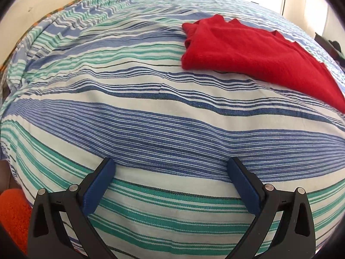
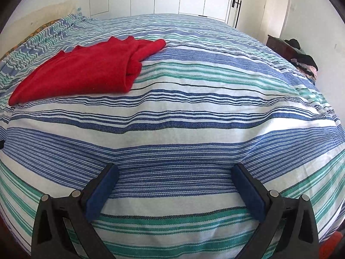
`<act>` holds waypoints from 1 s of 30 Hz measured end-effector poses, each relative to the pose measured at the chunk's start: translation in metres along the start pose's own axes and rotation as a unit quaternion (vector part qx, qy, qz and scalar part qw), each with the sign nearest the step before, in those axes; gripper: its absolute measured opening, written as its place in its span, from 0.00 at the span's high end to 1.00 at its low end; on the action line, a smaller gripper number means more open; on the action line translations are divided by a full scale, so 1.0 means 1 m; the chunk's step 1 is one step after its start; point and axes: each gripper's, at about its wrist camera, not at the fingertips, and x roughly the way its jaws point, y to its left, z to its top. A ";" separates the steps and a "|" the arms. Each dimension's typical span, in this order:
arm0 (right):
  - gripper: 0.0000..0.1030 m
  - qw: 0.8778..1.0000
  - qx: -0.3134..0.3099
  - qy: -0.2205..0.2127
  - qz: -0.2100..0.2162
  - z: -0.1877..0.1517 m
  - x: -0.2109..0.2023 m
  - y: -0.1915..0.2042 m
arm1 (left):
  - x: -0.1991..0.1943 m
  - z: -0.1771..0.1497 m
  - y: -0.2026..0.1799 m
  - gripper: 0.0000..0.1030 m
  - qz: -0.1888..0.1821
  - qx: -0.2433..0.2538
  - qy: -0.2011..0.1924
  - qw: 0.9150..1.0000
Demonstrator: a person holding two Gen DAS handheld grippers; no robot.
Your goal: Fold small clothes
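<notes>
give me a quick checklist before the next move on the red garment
1. Left claw open, nothing between its fingers: ok.
2. Right claw open and empty: ok.
3. Red garment lies on the bedspread, apart from both claws: ok.
4. Garment already folded over in layers: ok.
5. Fold neat and edges aligned: not ok, one end is bunched.
6. More clothes waiting to be folded: cannot tell.

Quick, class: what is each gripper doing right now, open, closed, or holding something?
Left gripper: open, holding nothing, over the striped bedspread.
Right gripper: open, holding nothing; the red garment lies apart.
</notes>
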 end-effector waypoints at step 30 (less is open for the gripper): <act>0.00 1.000 -0.006 0.023 -0.006 0.002 0.003 -0.001 | 0.002 0.001 -0.002 0.01 0.007 0.013 0.010 1.000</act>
